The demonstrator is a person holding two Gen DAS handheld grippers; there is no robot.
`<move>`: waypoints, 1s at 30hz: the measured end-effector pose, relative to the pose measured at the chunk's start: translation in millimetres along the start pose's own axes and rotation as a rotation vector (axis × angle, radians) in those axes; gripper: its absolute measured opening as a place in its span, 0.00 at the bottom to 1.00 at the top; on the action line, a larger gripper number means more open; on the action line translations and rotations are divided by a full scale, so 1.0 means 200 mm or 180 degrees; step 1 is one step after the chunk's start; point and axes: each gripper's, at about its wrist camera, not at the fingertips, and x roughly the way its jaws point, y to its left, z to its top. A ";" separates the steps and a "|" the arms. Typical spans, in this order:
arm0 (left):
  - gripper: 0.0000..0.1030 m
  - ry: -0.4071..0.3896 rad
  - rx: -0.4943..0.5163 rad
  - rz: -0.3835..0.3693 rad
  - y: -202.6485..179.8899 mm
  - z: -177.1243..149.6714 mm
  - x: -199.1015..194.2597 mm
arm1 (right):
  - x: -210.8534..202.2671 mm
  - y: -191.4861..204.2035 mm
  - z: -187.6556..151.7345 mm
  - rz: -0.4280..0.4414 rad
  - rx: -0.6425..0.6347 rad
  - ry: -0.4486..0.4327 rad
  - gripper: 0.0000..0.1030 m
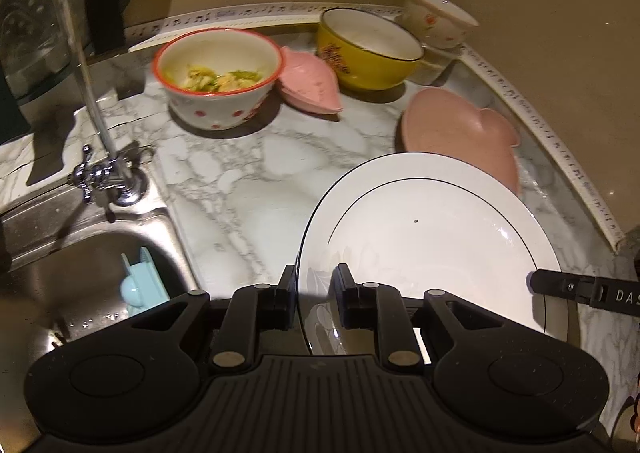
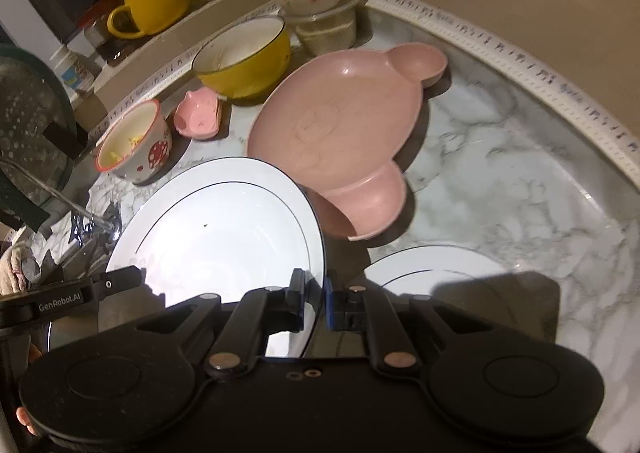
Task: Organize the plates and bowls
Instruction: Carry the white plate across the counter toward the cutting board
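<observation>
A large white plate (image 1: 432, 229) with a thin dark ring is held tilted above the marble counter. My left gripper (image 1: 314, 285) is shut on its left rim. My right gripper (image 2: 316, 295) is shut on the right rim of the same white plate (image 2: 216, 229). A second white plate (image 2: 436, 267) lies flat on the counter under my right gripper. A pink bear-shaped plate (image 2: 344, 125) lies behind the plates; it also shows in the left wrist view (image 1: 460, 125). Behind stand a yellow bowl (image 1: 368, 53), a red-rimmed dotted bowl (image 1: 218, 73) with food scraps, a small pink dish (image 1: 310, 79) and a white flowered bowl (image 1: 440, 17).
A steel sink (image 1: 92, 253) with a tap (image 1: 100, 173) lies at the left, a blue object (image 1: 140, 285) inside it. A yellow mug (image 2: 152, 5) and jars stand on the back ledge. The flowered bowl sits on a clear container (image 2: 332, 25). A wall bounds the counter on the right.
</observation>
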 end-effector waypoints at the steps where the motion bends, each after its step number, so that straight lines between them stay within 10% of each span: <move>1: 0.18 -0.0004 0.0009 -0.0018 -0.02 0.00 0.00 | -0.02 -0.01 0.00 -0.0009 0.0009 -0.0017 0.08; 30: 0.18 0.0222 0.0651 -0.0455 -0.92 -0.20 0.09 | -0.48 -0.82 -0.25 -0.0399 0.0518 -0.0138 0.08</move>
